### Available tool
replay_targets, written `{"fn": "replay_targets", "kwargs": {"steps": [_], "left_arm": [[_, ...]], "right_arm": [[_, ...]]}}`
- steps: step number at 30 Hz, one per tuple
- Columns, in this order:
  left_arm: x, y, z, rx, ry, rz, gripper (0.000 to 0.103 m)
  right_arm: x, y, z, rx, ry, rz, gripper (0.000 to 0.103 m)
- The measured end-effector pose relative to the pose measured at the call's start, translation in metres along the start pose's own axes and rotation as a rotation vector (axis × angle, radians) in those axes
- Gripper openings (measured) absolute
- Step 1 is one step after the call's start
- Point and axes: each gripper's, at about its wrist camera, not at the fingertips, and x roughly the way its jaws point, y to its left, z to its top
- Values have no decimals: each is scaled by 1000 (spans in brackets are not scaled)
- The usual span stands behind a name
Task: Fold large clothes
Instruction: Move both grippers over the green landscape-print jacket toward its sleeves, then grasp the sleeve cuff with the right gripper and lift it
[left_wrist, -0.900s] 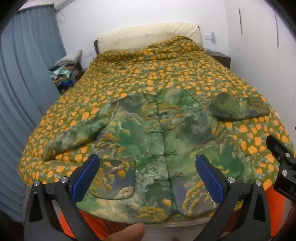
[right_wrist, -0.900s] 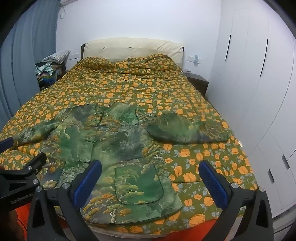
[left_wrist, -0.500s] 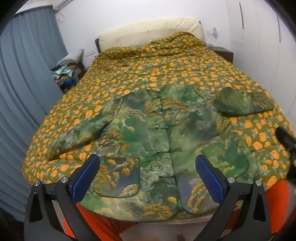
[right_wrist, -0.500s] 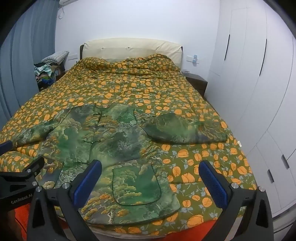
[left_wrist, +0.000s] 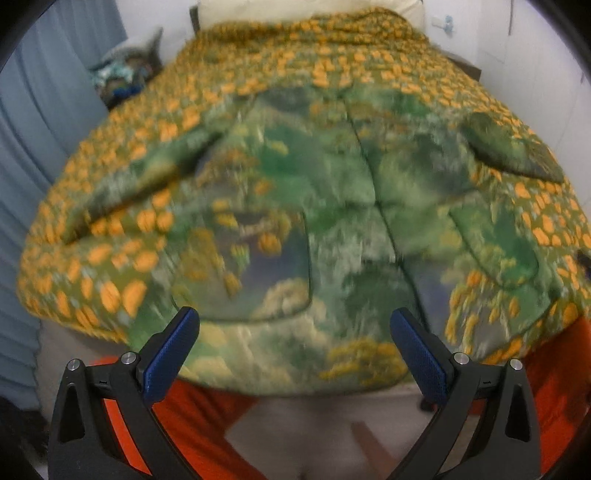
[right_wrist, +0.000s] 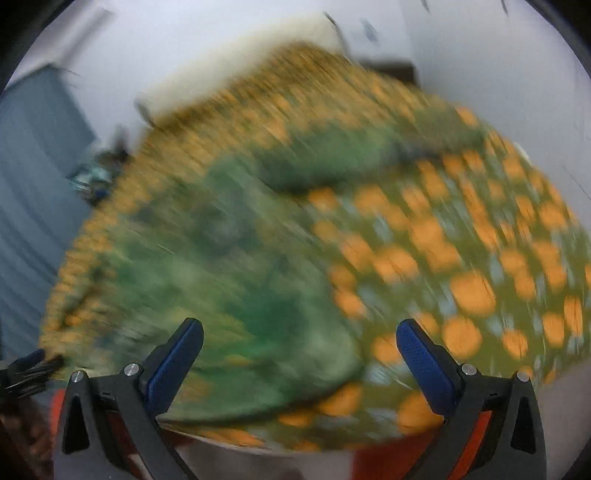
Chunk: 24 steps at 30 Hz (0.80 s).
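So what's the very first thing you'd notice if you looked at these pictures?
The big green padded jacket with a painted forest and cloud pattern jumps out first, lying spread flat at the near end of the bed. Under it, the olive quilt dotted with bright orange shapes covers the whole bed up to the headboard. At the bottom of each view, blue-padded tool fingers stand wide apart with nothing between them.

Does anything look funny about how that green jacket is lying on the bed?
A little. The green jacket lies flat, buttoned side up, but its two sleeves don't match: one sleeve stretches straight out, while the other sleeve is doubled back into a short flap. The pictures are blurry, so small things can't be checked.
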Motion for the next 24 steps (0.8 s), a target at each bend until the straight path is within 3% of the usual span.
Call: {"fn": "replay_targets", "kwargs": {"steps": [3,6,8,9,11,12,13,17,18,21,23,24], "left_arm": [[5,3,-7,-22,-10,-25,103],[8,0,-3,-48,-11,-83,103],[12,-4,1,-50,-23,-102,103],[13,-4,2,-47,-26,-106,103],[15,-4,3,-44,-28,-99,103],[15,-3,3,-42,-27,-93,103],[16,-2,3,-42,-22,-87,103],[16,3,1,-46,-21,-98,103],[17,2,0,-45,-21,-103,103],[27,-5,1,-23,7,-99,103],[29,-7,1,-17,8,-102,103],[28,-7,2,-15,3,-103,103]], "right_arm": [[38,-29,-8,43,64,-51,103],[68,-39,-9,75,152,59,102],[82,-34,-11,66,235,115,85],[86,-25,-12,37,285,146,63],[82,-15,-13,-55,303,111,45],[77,-11,-16,-88,301,92,24],[69,-9,-18,-107,309,80,17],[36,-12,-29,-121,326,53,9],[30,-12,-31,-122,332,46,3],[29,-11,-38,-146,358,40,3],[26,-15,-36,-136,327,54,6],[22,-19,-32,-119,304,54,13]]}}
